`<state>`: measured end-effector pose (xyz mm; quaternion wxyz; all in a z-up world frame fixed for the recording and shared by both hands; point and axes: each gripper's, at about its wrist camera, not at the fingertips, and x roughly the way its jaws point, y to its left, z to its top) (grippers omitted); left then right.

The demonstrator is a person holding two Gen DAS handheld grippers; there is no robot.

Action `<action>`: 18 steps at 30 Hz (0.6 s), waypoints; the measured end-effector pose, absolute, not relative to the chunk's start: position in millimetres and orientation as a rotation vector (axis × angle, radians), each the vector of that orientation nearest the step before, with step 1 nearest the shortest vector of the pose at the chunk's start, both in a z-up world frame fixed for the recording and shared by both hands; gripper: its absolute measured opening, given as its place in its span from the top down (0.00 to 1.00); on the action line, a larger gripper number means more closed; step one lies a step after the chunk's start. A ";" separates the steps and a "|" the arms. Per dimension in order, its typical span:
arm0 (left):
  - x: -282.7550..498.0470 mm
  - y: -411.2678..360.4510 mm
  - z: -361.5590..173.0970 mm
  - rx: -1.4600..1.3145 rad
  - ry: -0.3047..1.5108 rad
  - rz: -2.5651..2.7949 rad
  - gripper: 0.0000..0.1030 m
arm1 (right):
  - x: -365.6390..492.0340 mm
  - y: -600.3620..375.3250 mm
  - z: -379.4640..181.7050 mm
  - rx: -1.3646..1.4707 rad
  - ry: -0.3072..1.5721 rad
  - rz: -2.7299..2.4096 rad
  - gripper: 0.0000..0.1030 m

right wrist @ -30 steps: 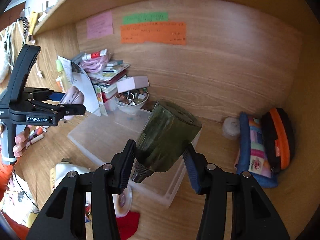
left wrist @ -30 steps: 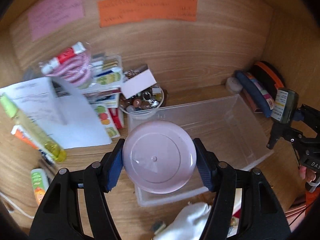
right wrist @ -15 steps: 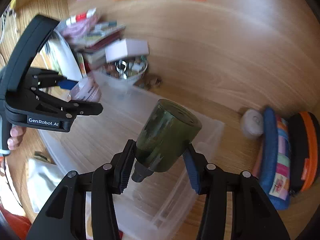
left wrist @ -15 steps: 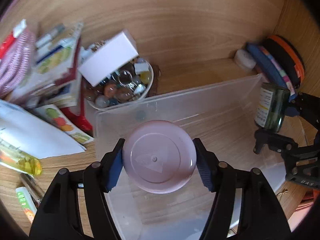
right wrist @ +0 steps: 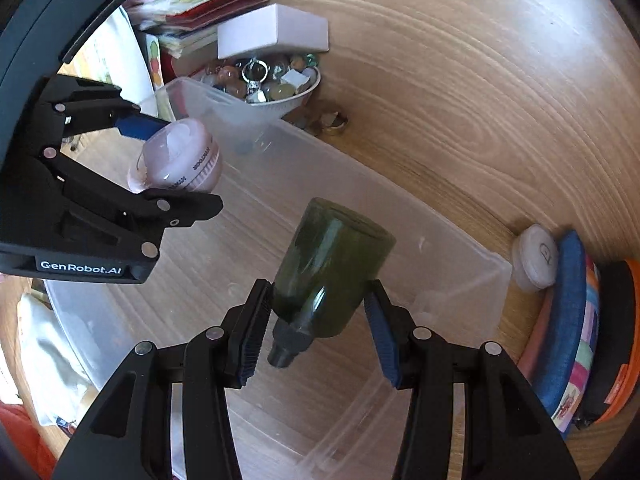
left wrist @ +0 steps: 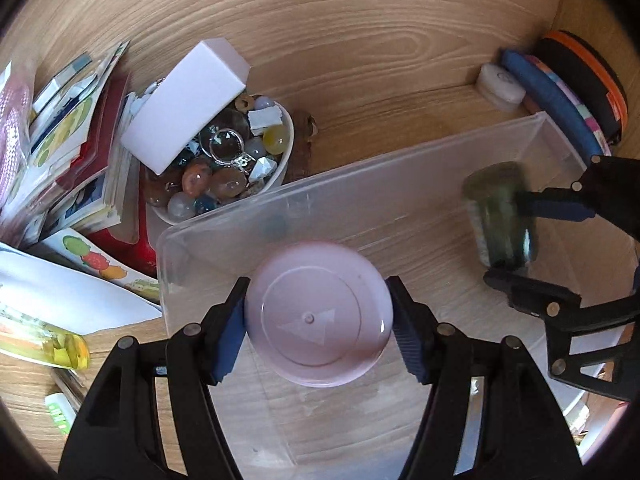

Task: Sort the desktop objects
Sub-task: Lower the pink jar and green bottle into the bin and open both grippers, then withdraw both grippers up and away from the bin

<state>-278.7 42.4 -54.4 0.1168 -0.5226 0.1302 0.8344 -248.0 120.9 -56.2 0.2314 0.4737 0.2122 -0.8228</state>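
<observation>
Both grippers have come down from above the desk and now hang inside the rim of the clear plastic bin (left wrist: 400, 168), which was farther below a second ago. The left gripper (left wrist: 318, 318) is clenched on a pink round jar (left wrist: 318, 316) near the bin's left end. The right gripper (right wrist: 316, 326) grasps a dark green bottle (right wrist: 332, 268), tilted, over the bin's middle. Neither thing touches the bin floor yet. I judge that releasing both is the next step.

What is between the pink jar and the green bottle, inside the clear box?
Nothing: in the right wrist view, only the bare floor of the clear box shows between the pink jar, held by the left gripper, and the green bottle.
</observation>
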 end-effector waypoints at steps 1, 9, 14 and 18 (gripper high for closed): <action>-278.9 42.2 -54.6 -1.528 0.380 2.440 0.36 | -247.5 120.1 -57.1 1.309 0.596 -2.259 0.57; -280.0 39.8 -53.9 -1.533 0.365 2.442 0.35 | -241.4 122.6 -55.8 1.313 0.605 -2.273 0.44; -278.1 30.2 -39.4 -1.522 0.289 2.456 0.32 | -230.4 132.4 -40.9 1.268 0.547 -2.312 0.38; -266.7 30.1 -20.9 -1.474 0.276 2.494 0.27 | -219.5 141.0 -18.9 1.207 0.507 -2.364 0.32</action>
